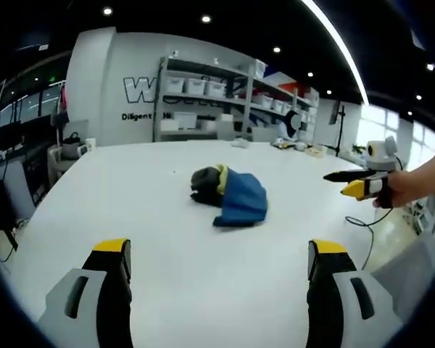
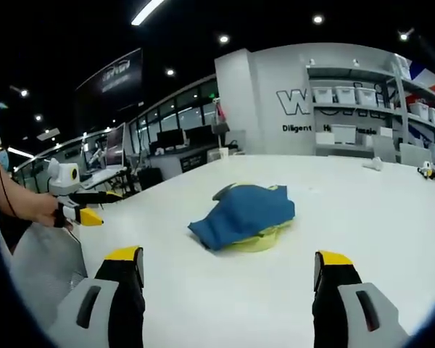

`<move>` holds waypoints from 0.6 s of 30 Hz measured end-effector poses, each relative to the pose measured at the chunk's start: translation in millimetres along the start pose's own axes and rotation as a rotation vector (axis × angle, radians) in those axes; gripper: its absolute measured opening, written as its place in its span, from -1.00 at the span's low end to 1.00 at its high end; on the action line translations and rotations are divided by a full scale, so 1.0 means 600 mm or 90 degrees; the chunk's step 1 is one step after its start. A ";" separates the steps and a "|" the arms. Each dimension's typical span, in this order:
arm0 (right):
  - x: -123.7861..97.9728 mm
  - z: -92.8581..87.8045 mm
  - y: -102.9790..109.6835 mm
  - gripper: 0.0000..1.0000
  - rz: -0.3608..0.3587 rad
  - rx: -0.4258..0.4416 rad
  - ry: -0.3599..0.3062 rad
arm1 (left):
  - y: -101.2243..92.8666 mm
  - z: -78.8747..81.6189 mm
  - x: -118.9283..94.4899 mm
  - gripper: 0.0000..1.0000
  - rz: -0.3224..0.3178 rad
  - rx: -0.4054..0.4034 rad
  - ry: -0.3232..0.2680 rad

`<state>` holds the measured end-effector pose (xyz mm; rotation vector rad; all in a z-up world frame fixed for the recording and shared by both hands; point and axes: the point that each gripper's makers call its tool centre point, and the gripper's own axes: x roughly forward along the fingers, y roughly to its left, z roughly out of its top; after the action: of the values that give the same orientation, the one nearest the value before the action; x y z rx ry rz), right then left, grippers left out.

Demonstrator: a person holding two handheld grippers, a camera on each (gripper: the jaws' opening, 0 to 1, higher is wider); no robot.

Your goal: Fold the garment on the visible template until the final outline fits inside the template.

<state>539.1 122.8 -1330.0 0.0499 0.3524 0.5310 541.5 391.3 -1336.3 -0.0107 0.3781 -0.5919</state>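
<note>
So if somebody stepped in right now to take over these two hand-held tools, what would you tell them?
Left tool: open, holding nothing, above the white table, short of the garment.
Right tool: open, holding nothing, facing the garment from the other side.
Garment: a crumpled blue piece with some yellow and dark parts, bunched in a heap near the middle of the table, touched by neither tool.
Template: I cannot make one out on the table.
Done: no folds visible.
Left: spread the garment flat, then fold it down, probably from both sides at once.
</note>
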 end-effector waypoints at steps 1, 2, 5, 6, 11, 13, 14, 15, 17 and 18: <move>0.001 0.000 0.000 0.93 0.000 0.000 0.000 | -0.001 0.000 0.000 0.98 -0.001 0.000 0.000; 0.001 0.000 0.000 0.93 0.000 0.000 0.001 | -0.001 0.000 0.000 0.98 -0.001 0.000 -0.001; 0.002 0.001 0.001 0.92 0.000 0.001 0.000 | -0.002 0.001 0.001 0.98 -0.002 -0.001 -0.002; 0.002 0.001 0.001 0.92 0.001 0.001 -0.001 | -0.002 0.001 0.001 0.98 -0.003 -0.001 -0.002; 0.004 0.000 0.004 0.90 0.002 0.001 0.001 | -0.003 0.002 0.001 0.98 -0.004 -0.005 -0.006; 0.006 0.000 0.006 0.90 0.002 0.000 0.001 | -0.003 0.002 0.001 0.98 -0.005 -0.005 -0.006; 0.007 0.001 0.006 0.90 0.003 0.000 0.002 | -0.003 0.002 0.001 0.98 -0.005 -0.006 -0.007; 0.007 0.001 0.007 0.90 0.003 0.000 0.001 | -0.002 0.002 0.001 0.98 -0.005 -0.006 -0.007; 0.009 0.002 0.010 0.89 0.004 -0.001 0.001 | -0.001 0.001 0.001 0.97 -0.005 -0.007 -0.007; 0.011 0.003 0.011 0.89 0.005 -0.001 0.001 | -0.001 0.000 0.001 0.97 -0.005 -0.008 -0.006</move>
<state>541.7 131.7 -1329.4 0.0490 0.3533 0.5387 541.8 390.7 -1336.3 -0.0269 0.3723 -0.5976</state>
